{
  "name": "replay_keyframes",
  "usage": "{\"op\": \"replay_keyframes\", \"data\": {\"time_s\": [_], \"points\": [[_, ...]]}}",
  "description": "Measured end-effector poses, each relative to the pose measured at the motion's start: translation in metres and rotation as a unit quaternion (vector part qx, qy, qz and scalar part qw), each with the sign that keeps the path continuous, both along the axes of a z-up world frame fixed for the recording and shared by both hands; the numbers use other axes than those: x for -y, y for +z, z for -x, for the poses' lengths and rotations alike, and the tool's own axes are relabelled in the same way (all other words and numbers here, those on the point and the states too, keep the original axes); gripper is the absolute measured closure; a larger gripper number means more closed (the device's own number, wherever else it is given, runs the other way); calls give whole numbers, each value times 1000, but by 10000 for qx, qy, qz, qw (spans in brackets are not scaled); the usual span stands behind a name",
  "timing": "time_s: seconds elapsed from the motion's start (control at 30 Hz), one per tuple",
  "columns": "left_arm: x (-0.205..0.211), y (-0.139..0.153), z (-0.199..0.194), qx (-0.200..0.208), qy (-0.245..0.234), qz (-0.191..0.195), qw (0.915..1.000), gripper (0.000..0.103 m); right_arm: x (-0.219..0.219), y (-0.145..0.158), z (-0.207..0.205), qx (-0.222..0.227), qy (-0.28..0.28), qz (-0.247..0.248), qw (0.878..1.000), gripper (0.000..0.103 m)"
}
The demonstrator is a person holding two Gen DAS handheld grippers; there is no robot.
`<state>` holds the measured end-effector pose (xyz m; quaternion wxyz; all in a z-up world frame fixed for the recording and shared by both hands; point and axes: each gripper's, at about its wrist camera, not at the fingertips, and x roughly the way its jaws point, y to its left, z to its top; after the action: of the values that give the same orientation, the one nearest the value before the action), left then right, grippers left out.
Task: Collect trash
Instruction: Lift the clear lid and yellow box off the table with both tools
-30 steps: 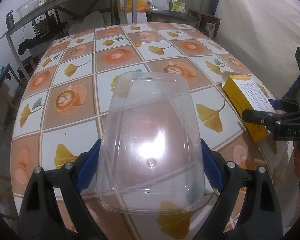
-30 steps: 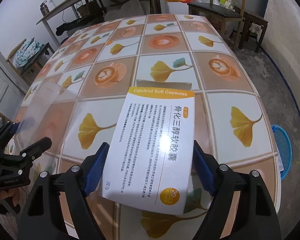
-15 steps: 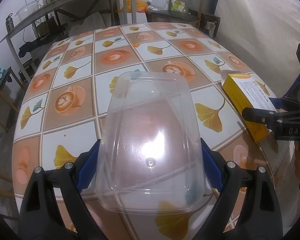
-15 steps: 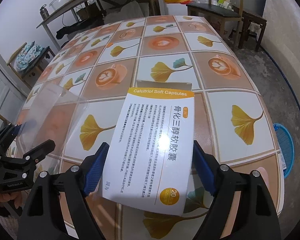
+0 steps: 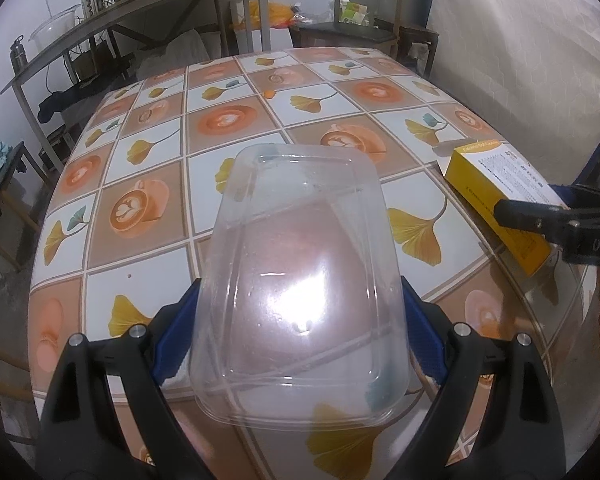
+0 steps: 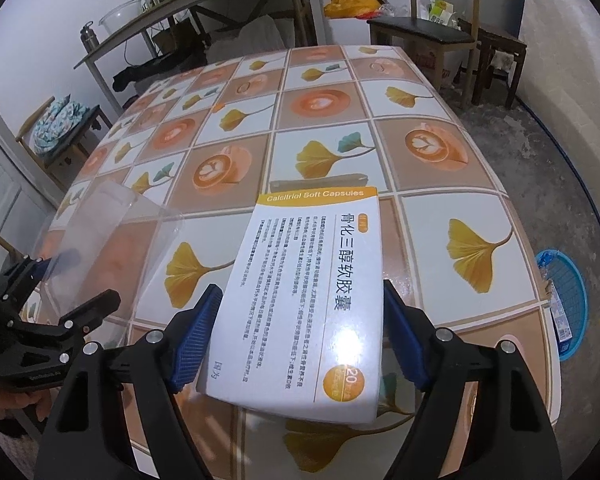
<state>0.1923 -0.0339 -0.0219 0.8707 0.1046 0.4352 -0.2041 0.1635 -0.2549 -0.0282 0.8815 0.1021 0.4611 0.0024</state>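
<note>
My left gripper [image 5: 300,336] is shut on a clear plastic container [image 5: 300,276], its blue pads against the two long sides, held over the near part of the table. The container also shows at the left of the right wrist view [image 6: 100,240]. My right gripper [image 6: 300,336] is shut on a white and yellow capsule box [image 6: 312,292], held above the table's near right part. The box also shows at the right of the left wrist view [image 5: 500,196].
The table [image 5: 228,120] has a tiled cloth with leaf and cup prints. A small orange scrap [image 5: 267,93] lies near its far end. A blue basket [image 6: 568,304] stands on the floor at the right. Chairs [image 6: 424,32] and a shelf bench [image 5: 140,12] stand beyond the table.
Both grippers, still holding their items, have lifted and drawn back slightly, so more of the far room shows. Grips are unchanged.
</note>
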Motion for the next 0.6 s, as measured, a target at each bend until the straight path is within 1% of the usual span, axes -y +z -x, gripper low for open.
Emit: {"op": "replay_keyframes", "data": {"time_s": [0.6], "points": [[4,8,6,179,-60,30,9998,17,8,10,12,210,-88,-166,9996,28]]}}
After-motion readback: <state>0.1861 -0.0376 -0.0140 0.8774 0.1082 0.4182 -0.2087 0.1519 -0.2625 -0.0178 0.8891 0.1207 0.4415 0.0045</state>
